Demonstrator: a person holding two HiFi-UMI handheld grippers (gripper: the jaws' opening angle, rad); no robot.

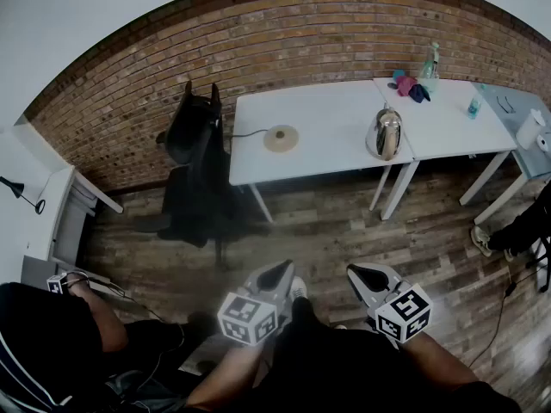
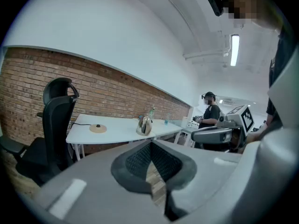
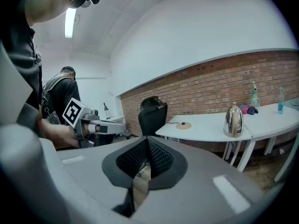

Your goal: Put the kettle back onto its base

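A shiny steel kettle (image 1: 386,133) stands on the right end of a white table (image 1: 327,110), far ahead of me. Its round tan base (image 1: 281,138), with a cord, lies on the same table to the kettle's left, well apart from it. Both grippers are held low over the wooden floor, far short of the table. My left gripper (image 1: 281,270) and right gripper (image 1: 360,274) are shut, with nothing between their jaws. The left gripper view shows its gripper (image 2: 150,145), the kettle (image 2: 145,125) and base (image 2: 98,128). In the right gripper view sit that gripper (image 3: 147,142), the kettle (image 3: 233,120) and base (image 3: 183,125).
A black office chair (image 1: 194,157) stands at the table's left end. A second white table (image 1: 469,123) on the right carries a spray bottle (image 1: 430,63) and cloths (image 1: 406,84). A person (image 1: 52,342) sits at lower left; another person's leg (image 1: 516,231) shows at right.
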